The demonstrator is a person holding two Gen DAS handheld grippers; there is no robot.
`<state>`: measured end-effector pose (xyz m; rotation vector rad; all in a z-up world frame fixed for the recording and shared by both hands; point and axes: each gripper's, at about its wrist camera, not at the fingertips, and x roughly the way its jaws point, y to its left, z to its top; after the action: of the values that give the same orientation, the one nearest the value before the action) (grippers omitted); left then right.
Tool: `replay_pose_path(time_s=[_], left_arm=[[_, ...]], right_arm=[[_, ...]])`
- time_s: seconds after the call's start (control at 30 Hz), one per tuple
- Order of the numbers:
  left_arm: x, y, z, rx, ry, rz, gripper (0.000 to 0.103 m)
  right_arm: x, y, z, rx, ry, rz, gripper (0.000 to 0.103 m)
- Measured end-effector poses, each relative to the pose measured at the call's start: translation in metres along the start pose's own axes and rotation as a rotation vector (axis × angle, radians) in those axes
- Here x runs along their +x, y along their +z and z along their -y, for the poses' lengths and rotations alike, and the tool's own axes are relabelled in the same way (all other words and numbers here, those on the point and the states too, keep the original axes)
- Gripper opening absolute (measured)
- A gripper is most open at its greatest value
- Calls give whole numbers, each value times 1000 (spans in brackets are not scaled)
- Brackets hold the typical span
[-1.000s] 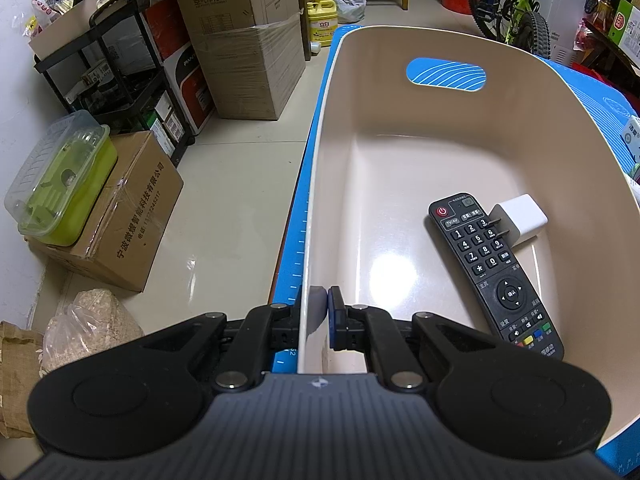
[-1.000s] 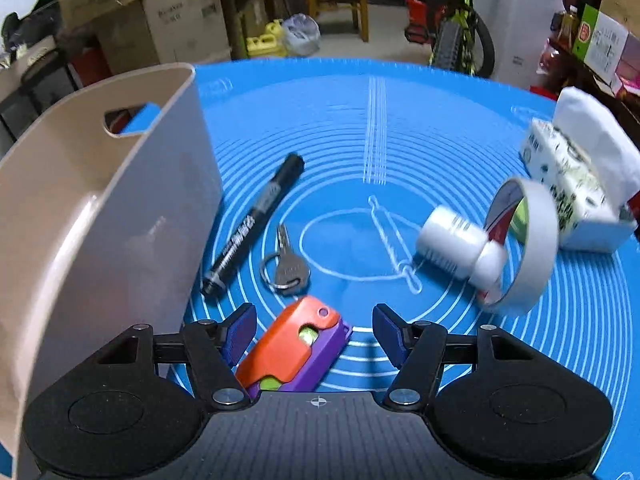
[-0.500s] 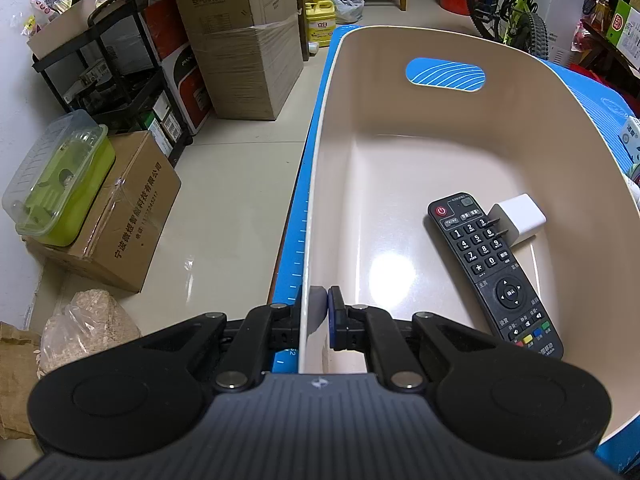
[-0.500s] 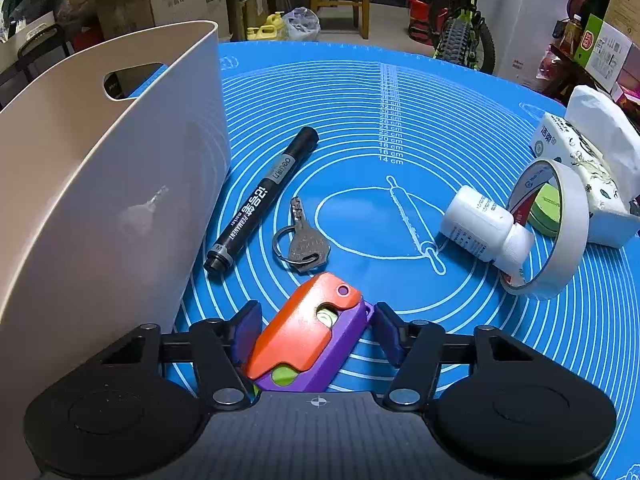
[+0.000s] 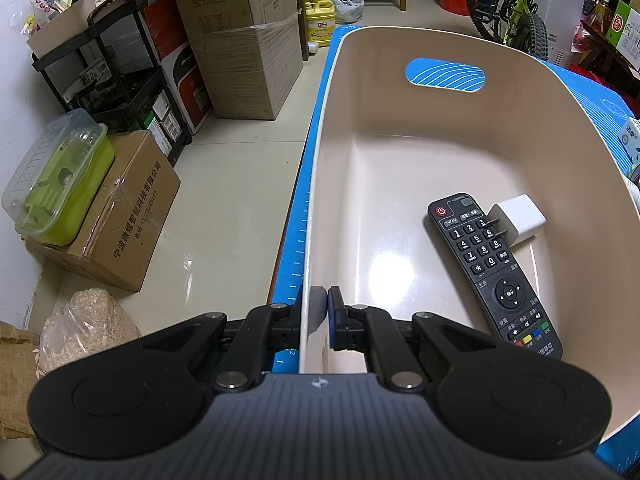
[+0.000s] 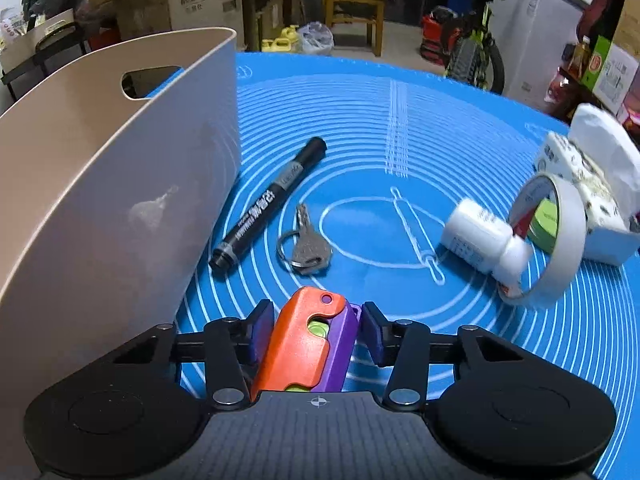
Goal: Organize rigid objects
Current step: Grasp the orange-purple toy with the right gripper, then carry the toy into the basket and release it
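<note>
Spanning most of the left wrist view, beige bin (image 5: pixel 400 152) on blue mat (image 6: pixel 400 128) over the bench, rim clenched at lower centre by left tongs (image 5: pixel 319 312). Inside, lower right: black remote (image 5: pixel 492 272) touching white charger (image 5: pixel 520 218). Centre of right wrist view: marker (image 6: pixel 268 208) beside the bin wall, key (image 6: pixel 308 248) just right of it; tape roll (image 6: pixel 556 236), white bottle (image 6: pixel 484 240) at right. Lower centre: orange-and-purple folding toy (image 6: pixel 308 348) between right tongs (image 6: pixel 316 332), jaws just closing, pads flanking its sides, firm contact not confirmed. Judged light, stiff, smooth plastic, possibly hinged; best gripped across the flat flanks, mid-body.
</note>
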<state>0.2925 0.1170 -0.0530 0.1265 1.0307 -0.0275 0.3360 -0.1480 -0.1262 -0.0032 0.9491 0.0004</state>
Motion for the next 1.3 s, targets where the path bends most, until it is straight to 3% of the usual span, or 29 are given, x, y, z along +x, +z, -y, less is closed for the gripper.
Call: replay_pose_path(time_s=[0.4,0.43,0.53,0.73,1.07,1.3], left_arm=[[1,-1,0,1,5,-1,10],[1,-1,0,2,5,-1,10],[1,-1,0,1,4,-1,10],[1,-1,0,2,4,-1,10],[0,-1,-1,4,5,-1,10],[0,-1,-1,4,6,-1,10]], right_arm=[[-7,-12,-3,41,-35,-39,71],[-8,-12,-2,51,-37,-35,70],[-10,-15,-5,55,-16,-17,53],[-14,-17,-8,32,-15,22,49],[-54,7,-6,43,-10,178,49],[-108,35,-21,33,89,354,49]])
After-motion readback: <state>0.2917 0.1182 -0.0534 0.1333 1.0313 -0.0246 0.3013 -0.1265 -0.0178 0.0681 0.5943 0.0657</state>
